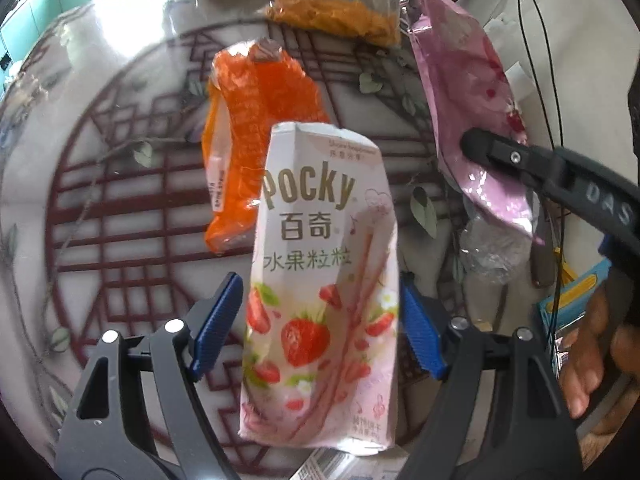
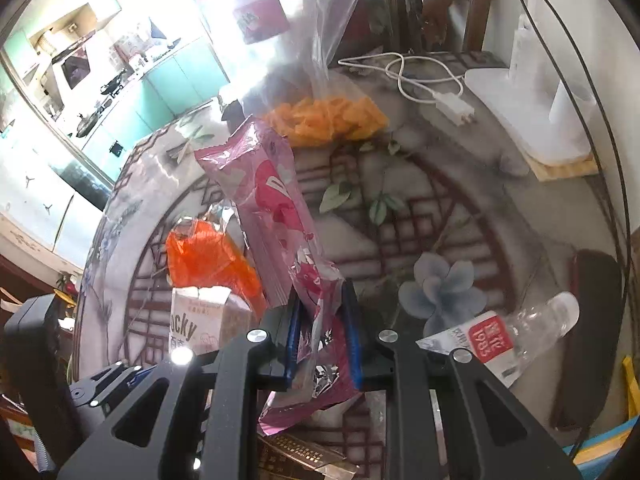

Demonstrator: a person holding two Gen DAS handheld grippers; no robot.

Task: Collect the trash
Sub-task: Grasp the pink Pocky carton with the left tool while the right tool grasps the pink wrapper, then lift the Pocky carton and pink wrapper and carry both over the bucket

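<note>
A pink-and-white Pocky box point(image 1: 320, 292) stands between the blue pads of my left gripper point(image 1: 320, 320). The left pad is apart from the box and the right pad is at its edge, so the gripper is open. My right gripper point(image 2: 324, 340) is shut on a long pink foil wrapper point(image 2: 272, 208) and holds it above the table. The wrapper point(image 1: 472, 112) and one right finger point(image 1: 520, 160) also show in the left wrist view. An orange wrapper point(image 1: 256, 136) lies on the glass table behind the box. It shows in the right wrist view point(image 2: 208, 260), as does the box point(image 2: 196, 324).
A clear bag of orange snacks point(image 2: 328, 120) lies at the far side. A crushed clear bottle with a red label point(image 2: 504, 336) lies at the right. A white charger cable point(image 2: 420, 80), a white stand point(image 2: 540, 112) and a wooden chair point(image 2: 452, 4) are beyond.
</note>
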